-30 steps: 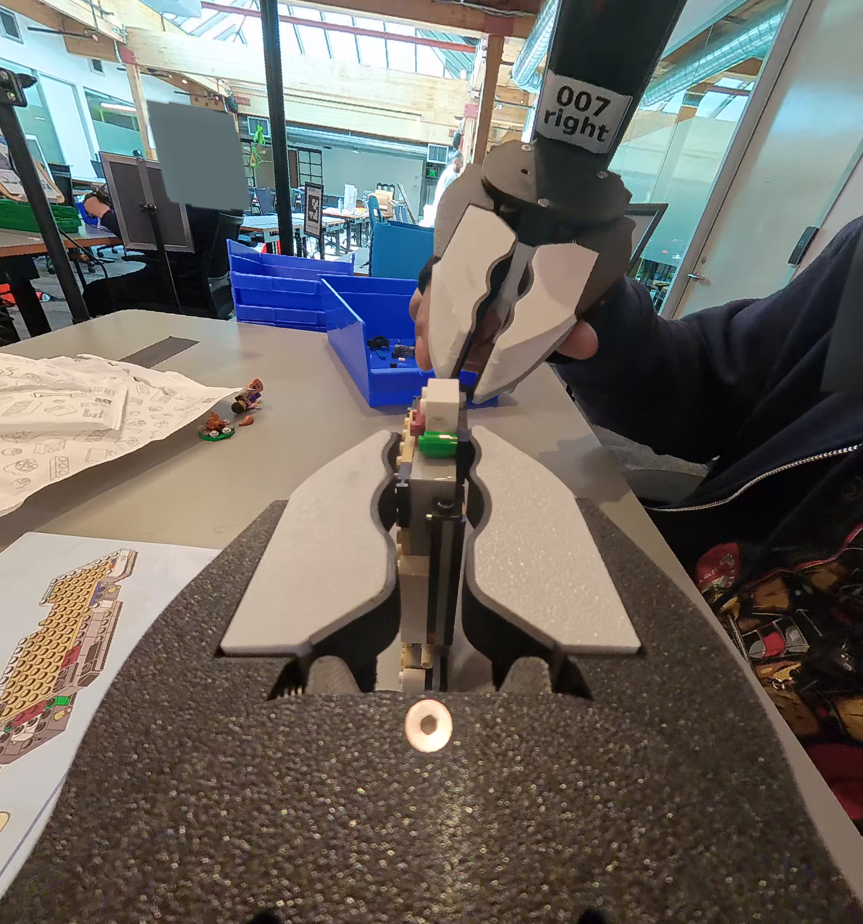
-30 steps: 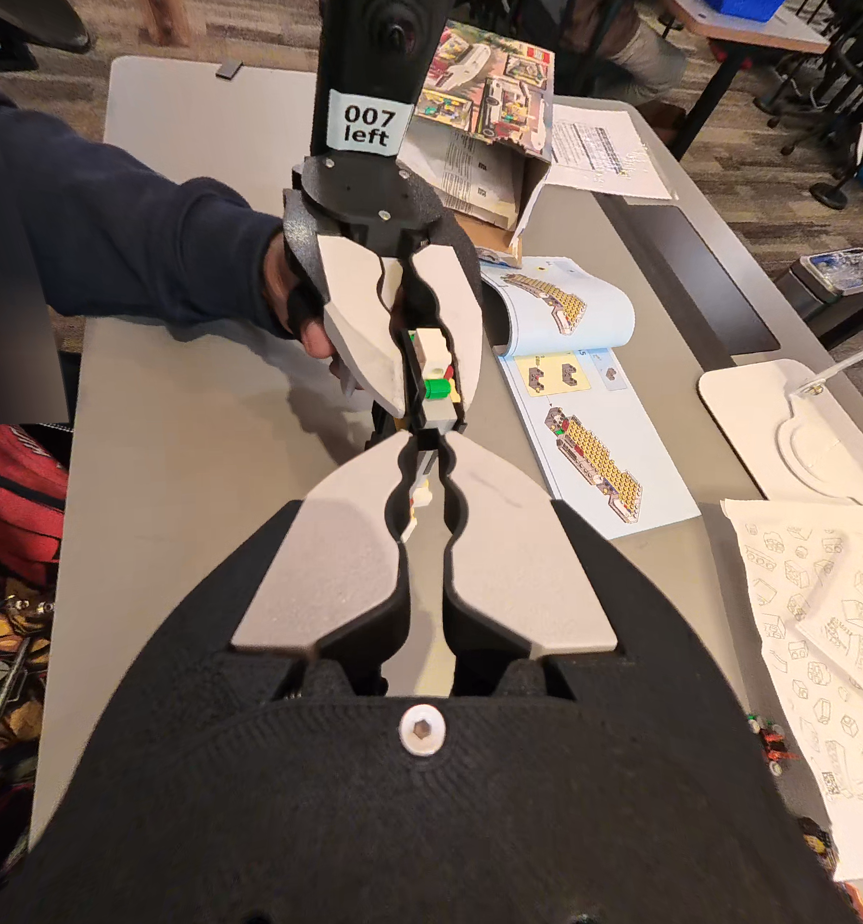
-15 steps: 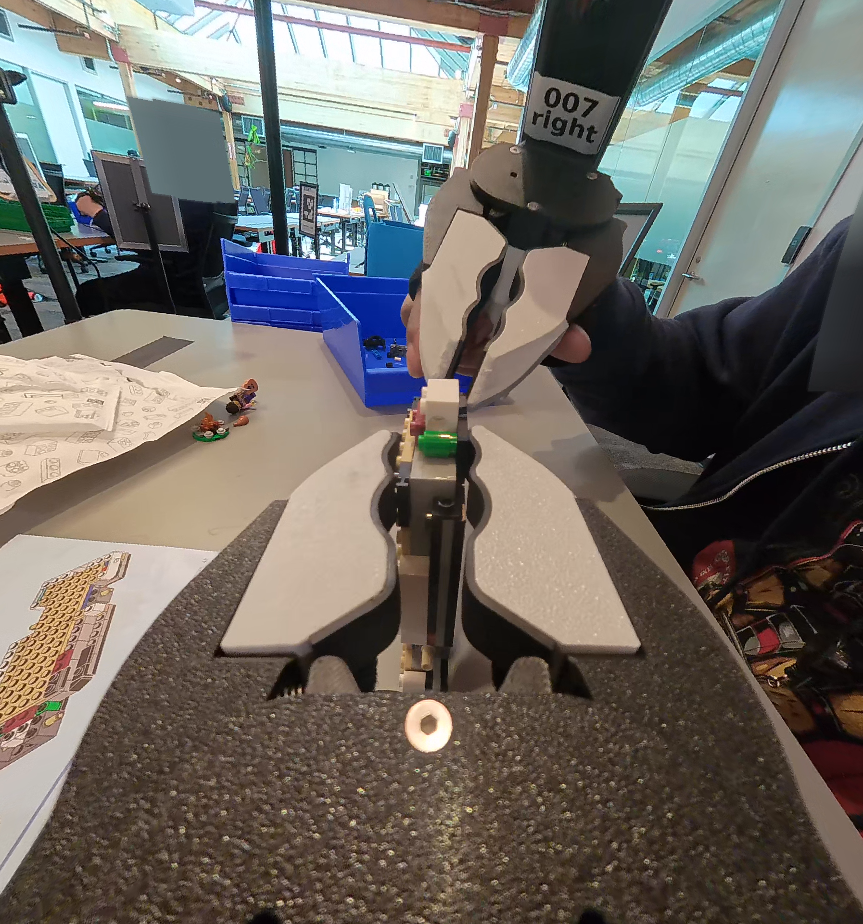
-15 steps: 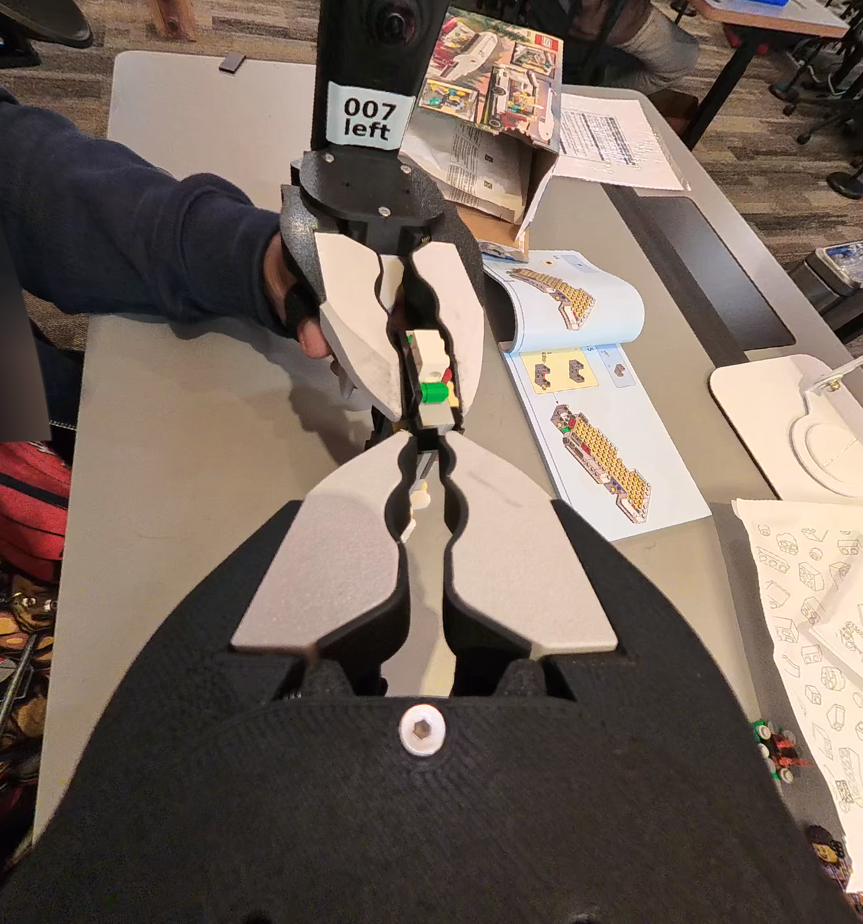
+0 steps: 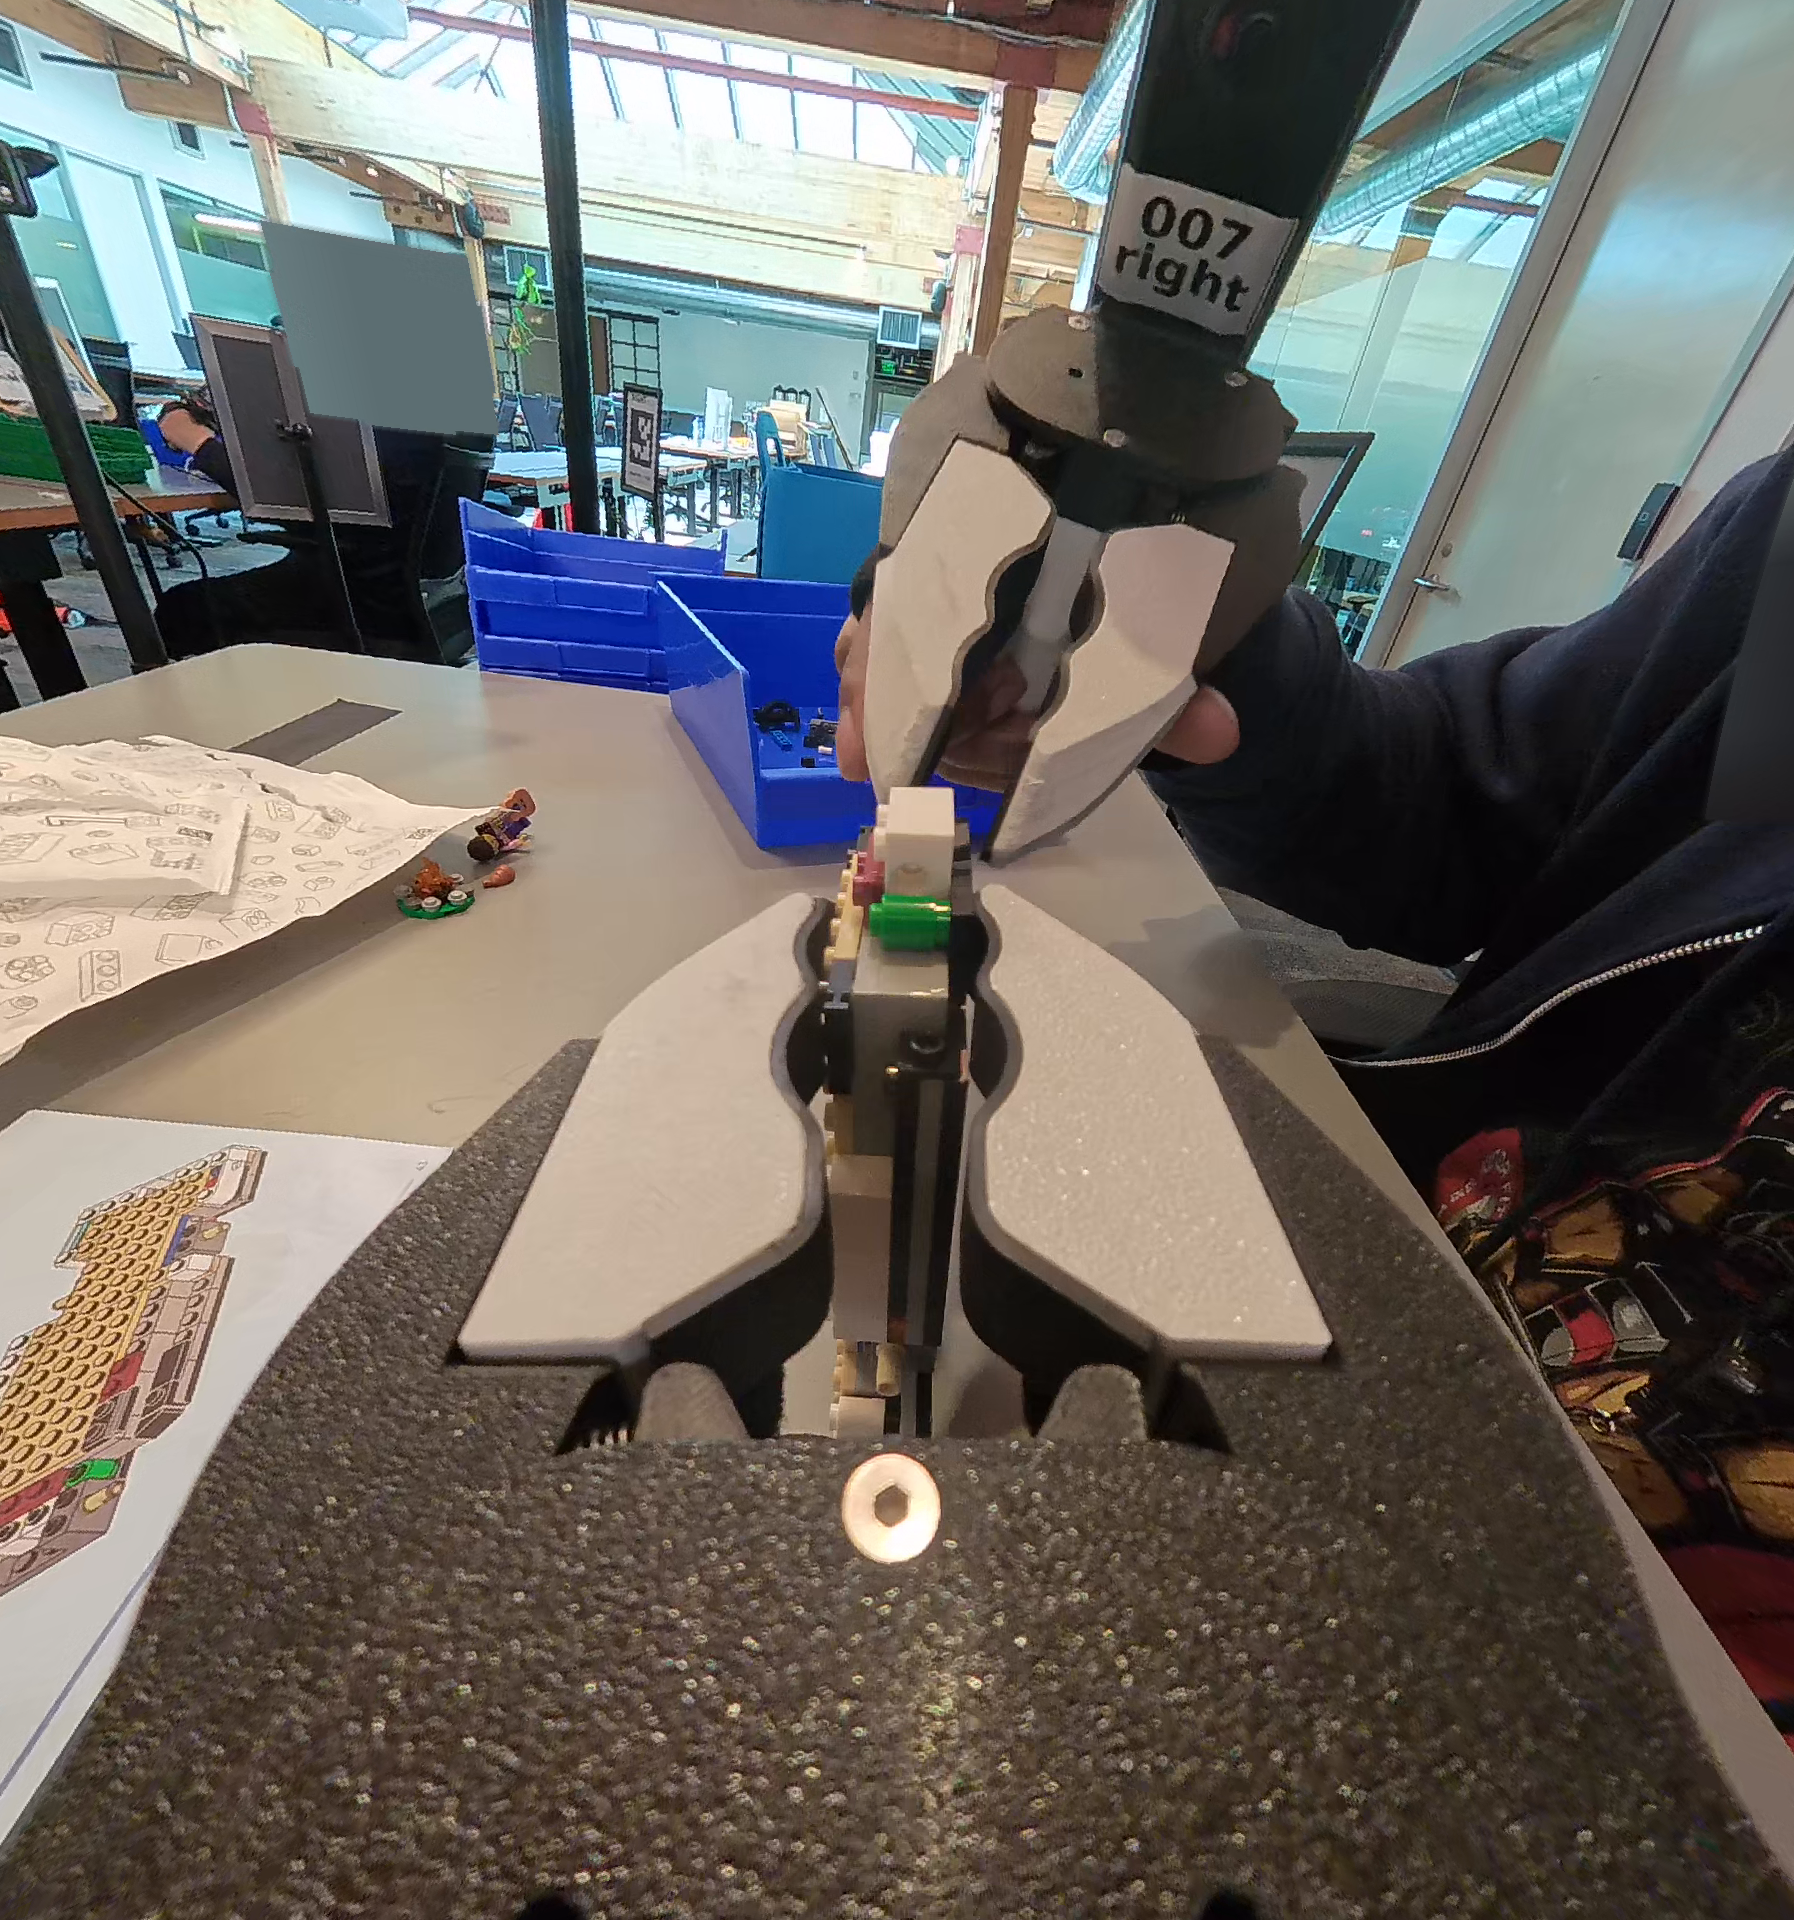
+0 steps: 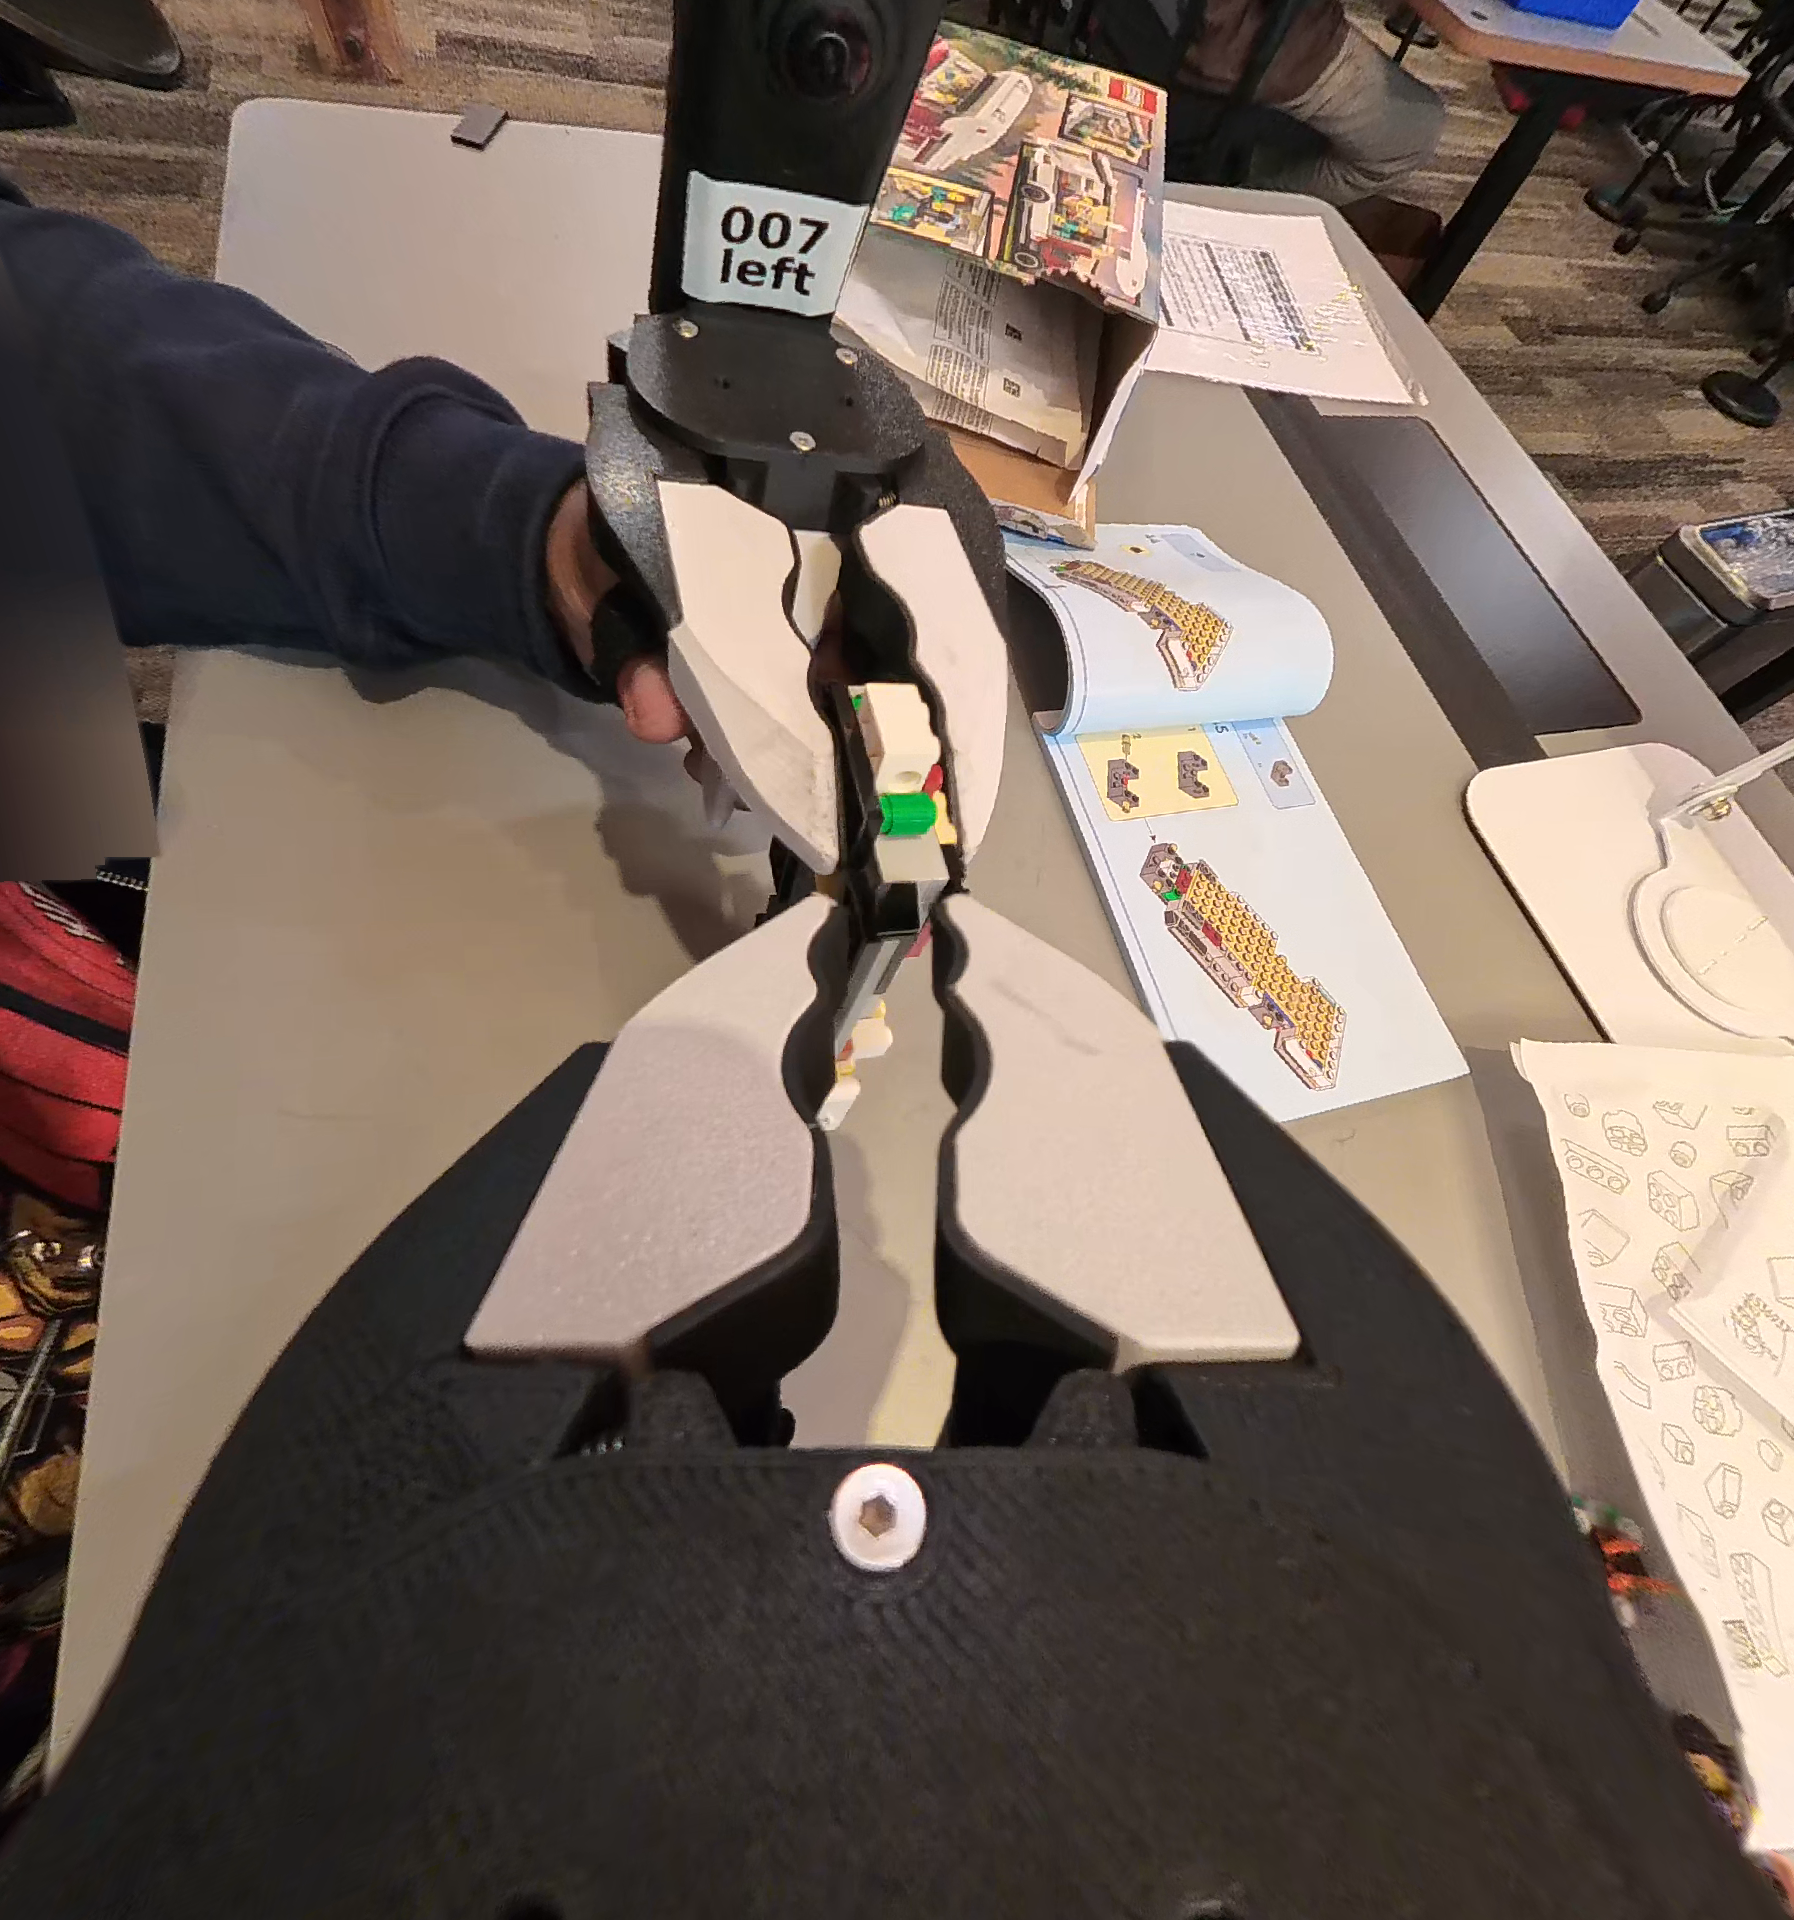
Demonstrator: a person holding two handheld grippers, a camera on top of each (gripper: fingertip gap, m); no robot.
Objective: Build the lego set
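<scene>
My left gripper [image 5: 898,904] is shut on a long brick model [image 5: 898,1039] of grey, black and tan parts, held edge-on above the grey table [image 5: 519,966]. A white brick [image 5: 919,826] and a small green piece [image 5: 908,923] sit at the model's far end. My right gripper [image 5: 955,821] points down at that end, with its jaws apart and one fingertip [image 5: 898,774] just above the white brick. In the right wrist view my right gripper [image 6: 885,909] straddles the model's black end [image 6: 893,904] without pressing on it. The left gripper [image 6: 888,868] grips the model there too.
Blue bins [image 5: 727,707] stand behind the grippers. An open instruction booklet [image 6: 1236,862], a torn cardboard box [image 6: 1028,260], a white tray [image 6: 1651,883] and printed paper [image 6: 1703,1299] lie on the table. Small figure pieces [image 5: 457,883] lie by the paper. A person's dark sleeve [image 5: 1495,779] is on the right. Both grippers' tips are close together, under 4 cm apart.
My right gripper's jaws have opened from nearly shut to clearly apart at the model's end. The white brick stays on the model. The left gripper keeps its hold.
</scene>
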